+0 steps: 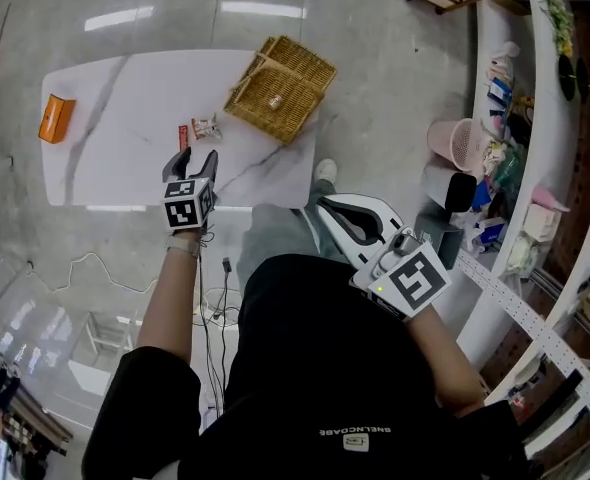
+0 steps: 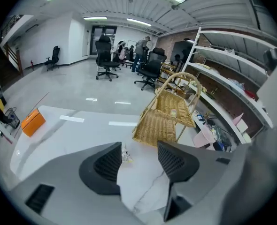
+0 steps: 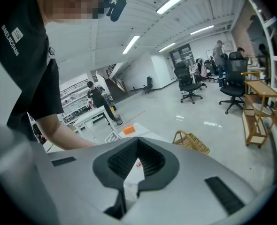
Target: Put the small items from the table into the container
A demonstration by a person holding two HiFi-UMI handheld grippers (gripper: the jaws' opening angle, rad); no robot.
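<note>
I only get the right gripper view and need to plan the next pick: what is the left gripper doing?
Observer: The left gripper is open and empty, over the near edge of the table.
Operator: What lies ahead of it?
Observer: A small crinkly packet on the tabletop, seen between its jaws, untouched.
Operator: Is anything in the container yet?
Observer: One small item lies inside the wicker basket.
</note>
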